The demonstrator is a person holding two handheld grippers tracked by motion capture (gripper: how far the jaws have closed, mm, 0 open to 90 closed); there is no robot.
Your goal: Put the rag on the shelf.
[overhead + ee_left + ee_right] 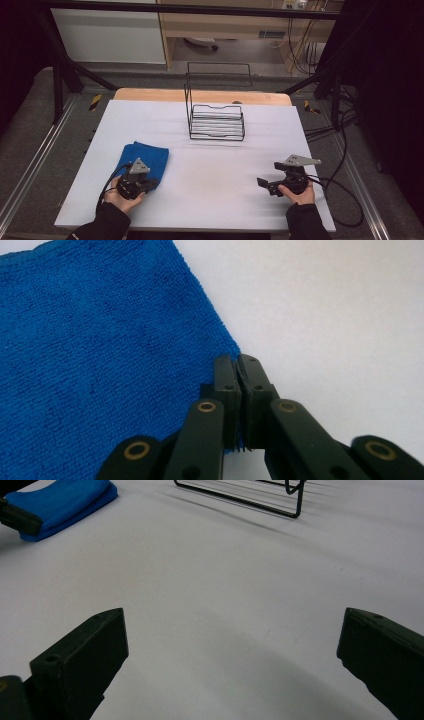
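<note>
A folded blue cloth [146, 154] lies on the white table [215, 175] at the front left. My left gripper [152, 183] rests at the cloth's near right corner, shut on that corner. In the left gripper view the two black jaws [239, 362] are pressed together, with blue fibres of the cloth [100, 355] caught between them. My right gripper [267, 175] sits low at the front right, its jaws pointing left and spread wide over bare table [232, 630] with nothing between them. The right gripper view shows the cloth [65, 500] far off.
A black wire rack [217, 122] stands at the back middle of the table, its base also in the right gripper view [250, 497]. A wooden edge [150, 95] runs behind the white surface. Cables trail off the right side.
</note>
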